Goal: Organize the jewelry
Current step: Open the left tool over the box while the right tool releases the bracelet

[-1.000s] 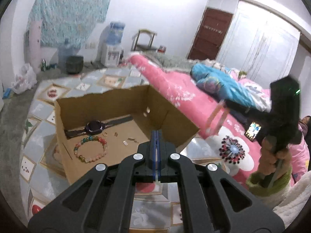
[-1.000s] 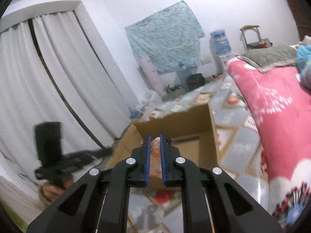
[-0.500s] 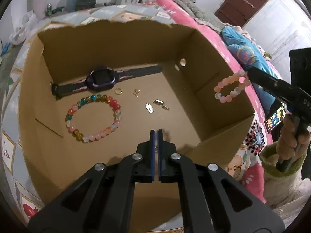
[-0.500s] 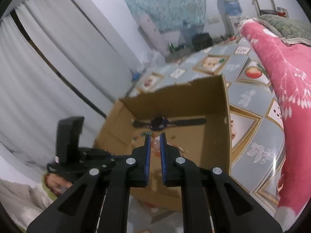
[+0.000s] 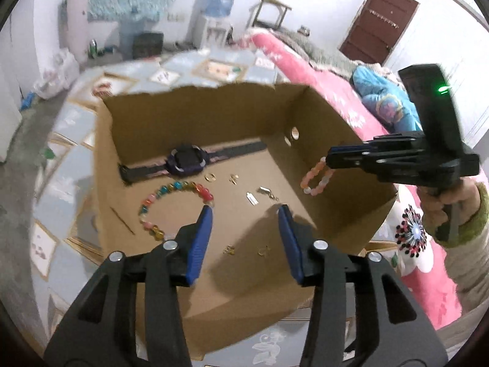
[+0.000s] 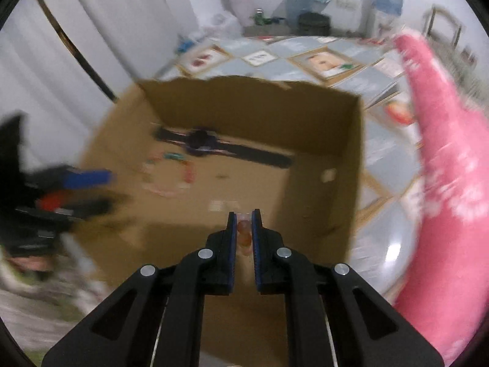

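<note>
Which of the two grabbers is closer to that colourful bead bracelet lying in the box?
Left. The left gripper hangs just above the colourful bead bracelet, one finger beside it. The right gripper is over the box's far side, holding a pink bracelet.

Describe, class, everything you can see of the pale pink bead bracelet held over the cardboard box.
The pink bead bracelet is a small loop of round, glossy, translucent beads in pale pink, peach and whitish tones. It hangs in the air from the tip of the right claw, pinched at its upper end, the rest of the loop dangling free. It sits inside the open top of the cardboard box, near the right wall, touching neither floor nor wall. The right wrist view shows a few peach beads squeezed between the blue pads.
</note>
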`<state>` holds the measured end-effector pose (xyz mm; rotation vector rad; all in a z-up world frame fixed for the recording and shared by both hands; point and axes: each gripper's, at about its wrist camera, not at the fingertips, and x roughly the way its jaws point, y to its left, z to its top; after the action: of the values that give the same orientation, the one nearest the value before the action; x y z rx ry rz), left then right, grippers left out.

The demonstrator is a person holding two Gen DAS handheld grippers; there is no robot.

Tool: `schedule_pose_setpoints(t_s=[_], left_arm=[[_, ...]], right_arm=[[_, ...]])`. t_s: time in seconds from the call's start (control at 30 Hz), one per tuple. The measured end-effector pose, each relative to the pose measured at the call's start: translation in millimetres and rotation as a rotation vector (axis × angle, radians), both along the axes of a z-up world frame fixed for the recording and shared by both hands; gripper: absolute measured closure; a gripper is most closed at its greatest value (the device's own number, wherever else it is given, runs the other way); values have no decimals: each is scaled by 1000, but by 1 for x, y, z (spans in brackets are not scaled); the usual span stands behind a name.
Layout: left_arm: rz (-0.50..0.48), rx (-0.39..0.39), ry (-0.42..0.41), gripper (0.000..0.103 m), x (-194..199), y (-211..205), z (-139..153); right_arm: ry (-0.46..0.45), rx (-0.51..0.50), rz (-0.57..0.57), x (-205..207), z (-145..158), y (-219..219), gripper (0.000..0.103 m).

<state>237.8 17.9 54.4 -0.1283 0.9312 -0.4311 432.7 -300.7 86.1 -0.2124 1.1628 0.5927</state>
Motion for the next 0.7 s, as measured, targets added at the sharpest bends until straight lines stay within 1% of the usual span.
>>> schedule_pose_setpoints(t_s=[0.1,0.13,0.27,0.33,0.37,0.4,0.43,0.47,0.5,0.53,0.57,0.6,0.7], left_arm=[[19,-1,-44,52,-10,6,9],[31,0,-58,51,-13,9,11],[63,-11,-75,49,-21,20,14],[84,-19,-81,47,-25,27,16],[96,-18,-87,43,-27,29,17],[109,-15,-97,39,-29,33,18],[120,-13,-103,36,-31,35,18],[138,-12,-110,32,-31,39,18],[158,-13,-115,28,-33,43,19],[187,-21,-116,27,-34,50,18],[203,-29,-110,26,-34,54,16],[225,-42,-95,25,-34,61,13],[263,-99,-34,24,-29,73,-1]], right_arm=[[-50,-39,-6,1,7,-1,92],[-68,-40,-13,1,11,-3,92],[-100,11,-57,1,27,-17,92],[-121,58,-98,0,38,-29,92],[-129,76,-113,1,42,-33,89],[-146,106,-140,-1,49,-42,80],[-158,123,-164,-2,54,-48,74],[-170,139,-193,-2,57,-55,65],[-180,155,-221,-3,60,-63,64],[-184,174,-252,-4,61,-71,63],[-181,183,-274,-4,59,-76,59],[-166,192,-309,-4,53,-83,53],[-80,215,-368,-3,30,-96,51]])
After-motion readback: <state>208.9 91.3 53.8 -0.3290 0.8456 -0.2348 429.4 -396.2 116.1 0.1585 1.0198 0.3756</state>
